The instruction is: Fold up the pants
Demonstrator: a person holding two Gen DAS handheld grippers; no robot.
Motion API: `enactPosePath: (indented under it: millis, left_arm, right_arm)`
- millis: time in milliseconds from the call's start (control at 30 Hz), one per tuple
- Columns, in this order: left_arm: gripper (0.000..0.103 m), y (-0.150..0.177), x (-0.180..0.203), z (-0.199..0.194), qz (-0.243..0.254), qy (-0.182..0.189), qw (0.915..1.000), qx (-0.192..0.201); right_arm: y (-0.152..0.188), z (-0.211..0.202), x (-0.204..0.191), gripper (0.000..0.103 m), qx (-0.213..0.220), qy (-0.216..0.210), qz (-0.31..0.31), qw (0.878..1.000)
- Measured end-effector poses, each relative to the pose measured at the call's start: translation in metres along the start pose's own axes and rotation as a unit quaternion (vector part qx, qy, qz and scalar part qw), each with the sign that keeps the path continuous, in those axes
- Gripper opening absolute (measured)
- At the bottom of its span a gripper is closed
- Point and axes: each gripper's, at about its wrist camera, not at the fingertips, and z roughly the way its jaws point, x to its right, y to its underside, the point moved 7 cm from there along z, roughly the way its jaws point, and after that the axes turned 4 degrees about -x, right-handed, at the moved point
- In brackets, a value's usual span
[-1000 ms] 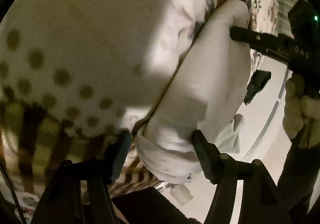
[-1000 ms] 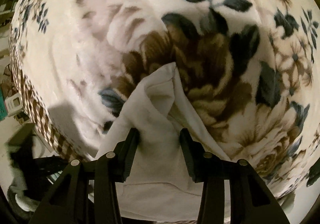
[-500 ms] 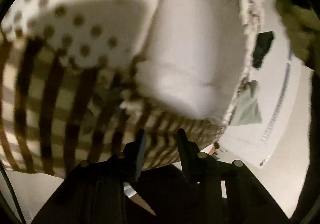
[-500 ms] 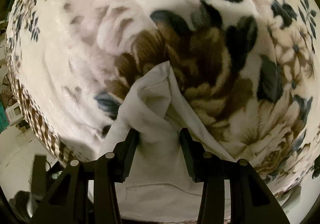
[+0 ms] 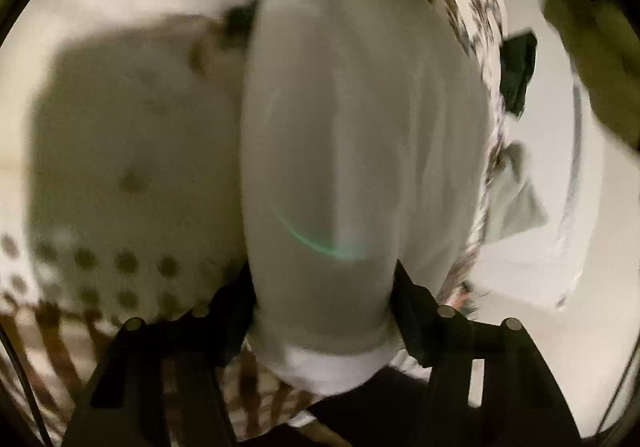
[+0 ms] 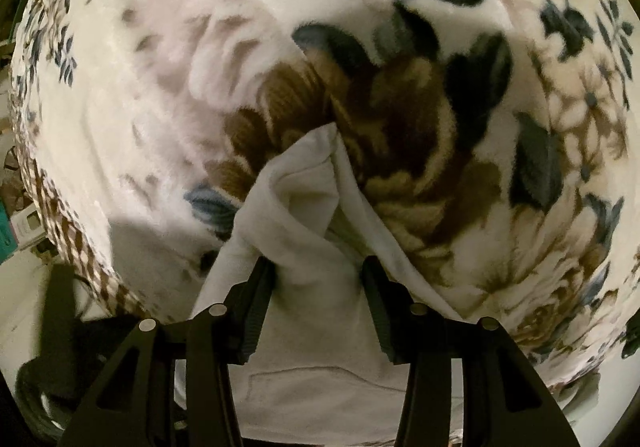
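I hold the white pants (image 6: 304, 287) over the floral blanket (image 6: 440, 107), right tongs (image 6: 318, 279) pinching bunched fabric, left tongs (image 5: 322, 295) wide astride them, which I judge could slip free.

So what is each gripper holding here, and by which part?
The right gripper pinches a bunched fold of the white pants. The left gripper straddles their end; too blurred to confirm a grip.

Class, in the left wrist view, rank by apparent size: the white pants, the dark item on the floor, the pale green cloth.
1. white pants, though nearest the camera.
2-3. pale green cloth and dark item: too alike.
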Motion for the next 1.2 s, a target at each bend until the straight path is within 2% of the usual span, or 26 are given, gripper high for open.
enactPosePath:
  millis: [200,333,400,500,533,567,600,667,733,767,800,867,933,967,1000,1100,1133,1200]
  left_arm:
    - [0.050,0.018,0.000,-0.020,-0.053,0.039,0.9962,0.057]
    - [0.050,0.020,-0.012,-0.018,-0.076,0.052,0.9936,0.065]
    - [0.050,0.027,-0.016,-0.017,-0.088,0.052,0.9927,0.064]
    - [0.040,0.053,-0.026,0.002,-0.128,0.083,0.9881,0.023]
    - [0.037,0.063,-0.027,0.008,-0.136,0.083,0.9871,0.010]
    - [0.037,0.068,-0.030,0.003,-0.144,0.093,0.9851,0.012]
    - [0.037,0.069,-0.031,-0.008,-0.158,0.118,0.9800,0.029]
    - [0.046,0.065,-0.039,-0.036,-0.180,0.136,0.9721,0.065]
    - [0.065,0.053,-0.044,-0.062,-0.180,0.134,0.9689,0.105]
    - [0.068,0.046,-0.047,-0.071,-0.179,0.128,0.9681,0.120]
    - [0.069,0.038,-0.048,-0.079,-0.182,0.113,0.9687,0.126]
    - [0.069,0.024,-0.039,-0.087,-0.160,0.096,0.9752,0.119]
    - [0.069,0.009,-0.026,-0.098,-0.130,0.063,0.9810,0.129]
    - [0.069,0.000,-0.015,-0.102,-0.107,0.051,0.9839,0.134]
    - [0.071,-0.007,-0.004,-0.101,-0.092,0.040,0.9860,0.134]
    - [0.073,-0.028,0.011,-0.086,-0.034,-0.023,0.9916,0.123]
    - [0.073,-0.030,0.010,-0.078,-0.029,-0.040,0.9922,0.114]
    - [0.073,-0.033,0.002,-0.055,-0.017,-0.078,0.9931,0.086]
  right_arm:
    - [-0.001,-0.003,0.010,0.047,0.002,-0.005,0.010,1.000]
    - [-0.002,-0.004,0.016,0.047,0.000,-0.006,0.007,1.000]
    - [-0.002,-0.005,0.019,0.047,0.000,-0.007,0.008,1.000]
    - [-0.003,-0.007,0.020,0.047,0.005,0.002,0.010,1.000]
    - [-0.005,-0.006,0.020,0.047,0.006,0.002,0.012,1.000]
    - [-0.005,-0.006,0.020,0.047,0.006,0.002,0.014,1.000]
    - [-0.003,-0.006,0.017,0.047,0.008,0.004,0.013,1.000]
    - [-0.002,-0.008,0.016,0.047,0.010,0.007,0.003,1.000]
    - [0.000,-0.010,0.016,0.047,0.014,0.006,0.000,1.000]
    - [0.001,-0.011,0.014,0.049,0.019,0.007,-0.003,1.000]
    - [0.003,-0.014,0.014,0.056,0.024,0.008,-0.005,1.000]
    - [0.013,-0.025,0.007,0.056,0.039,0.008,-0.024,0.999]
    - [0.031,-0.050,0.003,0.056,0.084,0.001,-0.032,0.996]
    - [0.045,-0.062,0.005,0.060,0.112,-0.010,-0.024,0.993]
    - [0.058,-0.074,0.010,0.067,0.140,-0.021,-0.008,0.990]
    - [0.120,-0.080,0.035,0.069,0.200,-0.069,0.070,0.975]
    - [0.139,-0.071,0.040,0.069,0.205,-0.079,0.095,0.971]
    - [0.187,-0.027,0.061,0.069,0.193,-0.104,0.183,0.958]
